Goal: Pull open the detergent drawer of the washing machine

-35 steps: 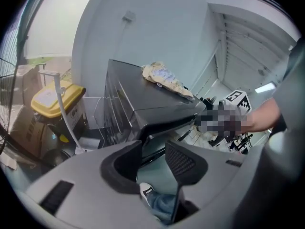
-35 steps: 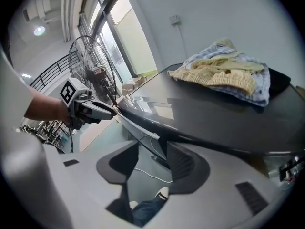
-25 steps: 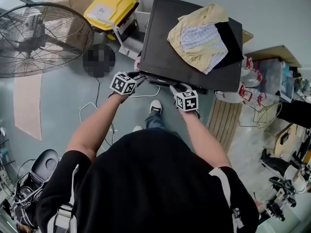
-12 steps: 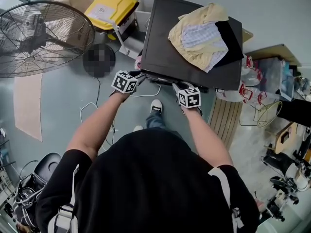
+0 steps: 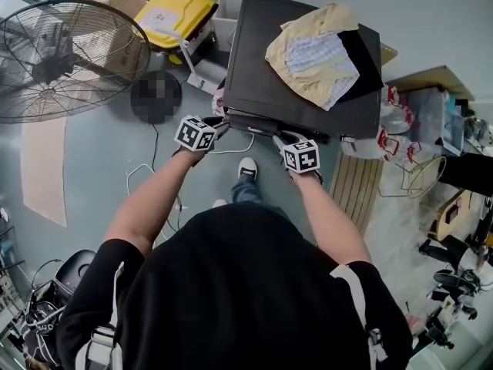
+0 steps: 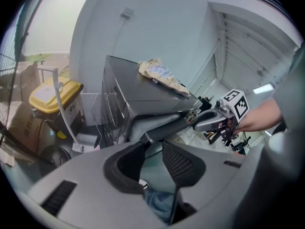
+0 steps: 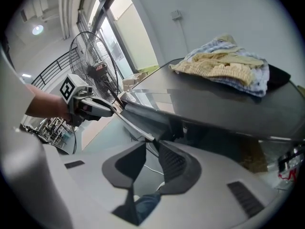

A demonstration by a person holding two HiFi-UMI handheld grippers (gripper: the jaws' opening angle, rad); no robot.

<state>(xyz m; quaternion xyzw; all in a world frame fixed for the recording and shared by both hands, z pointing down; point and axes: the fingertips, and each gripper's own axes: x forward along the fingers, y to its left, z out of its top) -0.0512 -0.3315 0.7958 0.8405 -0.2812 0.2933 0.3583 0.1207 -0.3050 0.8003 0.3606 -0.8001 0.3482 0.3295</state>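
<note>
Drawer [image 6: 167, 127] sits between left tongs [image 6: 153, 142] and right tongs [image 7: 152, 142], both closing.

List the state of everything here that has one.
Detergent drawer: slightly out.
Left gripper: jaws just closing, drawer's end between them, pads not yet pressing.
Right gripper: jaws just closing, pinching drawer's other end.
Clothes: heaped on washing machine.
Fan: blades look still.
Yellow bin: lid shut.

left arm [image 5: 150, 199] and right arm [image 5: 327, 214] reach to washing machine [image 5: 262, 60] front top edge. left gripper [image 6: 153, 144] jaws closing, still apart, detergent drawer [image 7: 136, 118] corner between tips. right gripper [image 7: 151, 143] jaws closing, pinching drawer edge.
</note>
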